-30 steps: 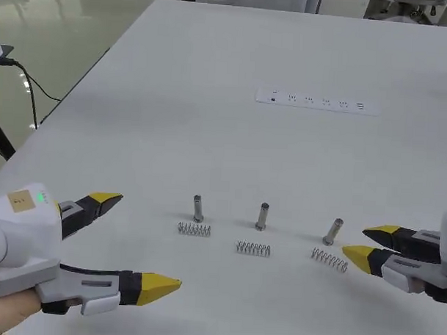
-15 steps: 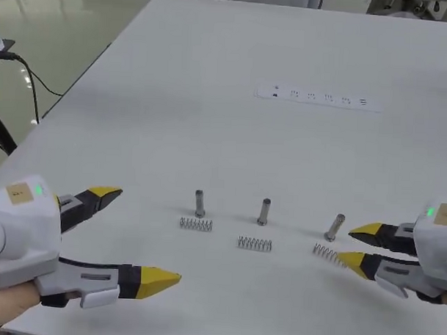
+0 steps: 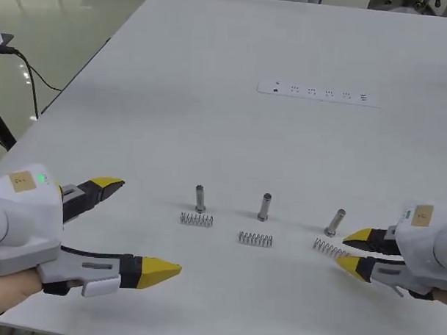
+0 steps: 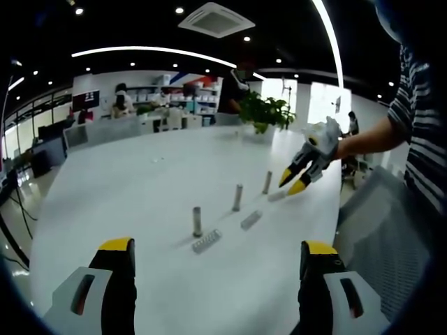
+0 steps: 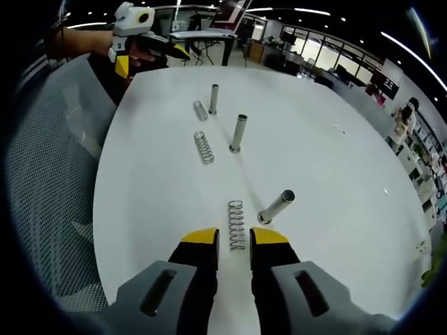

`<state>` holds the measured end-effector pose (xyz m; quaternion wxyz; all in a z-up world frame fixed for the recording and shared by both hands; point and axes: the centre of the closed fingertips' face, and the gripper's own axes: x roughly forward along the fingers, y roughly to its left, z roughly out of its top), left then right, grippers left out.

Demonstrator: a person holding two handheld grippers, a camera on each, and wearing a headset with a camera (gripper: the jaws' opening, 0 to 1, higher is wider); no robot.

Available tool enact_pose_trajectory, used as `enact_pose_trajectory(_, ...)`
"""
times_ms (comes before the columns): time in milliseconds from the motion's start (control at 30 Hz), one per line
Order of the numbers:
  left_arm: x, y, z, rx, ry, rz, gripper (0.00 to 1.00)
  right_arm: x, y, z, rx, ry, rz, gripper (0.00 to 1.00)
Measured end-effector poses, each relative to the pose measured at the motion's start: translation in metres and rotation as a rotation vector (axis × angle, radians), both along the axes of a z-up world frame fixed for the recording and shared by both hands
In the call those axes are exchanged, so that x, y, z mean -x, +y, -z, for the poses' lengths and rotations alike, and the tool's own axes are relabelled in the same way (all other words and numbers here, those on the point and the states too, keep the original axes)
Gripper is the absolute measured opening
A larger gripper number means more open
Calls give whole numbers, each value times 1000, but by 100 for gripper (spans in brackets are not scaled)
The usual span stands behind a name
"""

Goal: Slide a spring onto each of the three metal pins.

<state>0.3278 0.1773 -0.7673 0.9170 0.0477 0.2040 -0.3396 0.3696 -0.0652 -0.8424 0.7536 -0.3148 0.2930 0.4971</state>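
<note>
Three metal pins stand in a row on the white table: left pin, middle pin, and right pin, which leans. In front of each lies a spring: left spring, middle spring, right spring. My right gripper is open but narrow, its tips at the right spring's end. In the right gripper view that spring reaches in between the yellow fingertips, beside the leaning pin. My left gripper hangs wide open and holds nothing, left of the row.
A white power strip lies further back on the table. The table's left edge drops to the floor, where a black cable runs. A person's striped sleeve shows in the left gripper view.
My right gripper has moved left to the right spring and its jaws have narrowed around the spring's end. The left gripper has stayed about where it was.
</note>
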Motion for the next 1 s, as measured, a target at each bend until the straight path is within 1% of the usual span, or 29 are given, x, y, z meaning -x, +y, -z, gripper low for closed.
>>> enact_pose_trajectory(67,1,-1,0,0,1,3,95,-1,0,1,13,-3,-10,14)
enact_pose_trajectory(333,2,2,2,-2,6,1,95,-4,4,5,22,7,-23,12)
enact_pose_trajectory(467,2,2,1,-2,5,4,95,-2,6,11,40,18,-40,10)
enact_pose_trajectory(533,1,3,1,-2,4,4,95,-2,4,14,51,23,-39,10)
enact_pose_trajectory(667,1,3,-1,-3,0,4,95,-1,2,19,55,37,-28,8)
enact_pose_trajectory(700,2,2,-1,-3,1,5,95,-1,3,18,46,32,-27,8)
enact_pose_trajectory(900,3,-1,-1,-3,3,16,95,-2,2,17,60,23,-48,8)
enact_pose_trajectory(1000,5,-4,-3,-5,1,28,94,-1,3,12,51,18,-59,8)
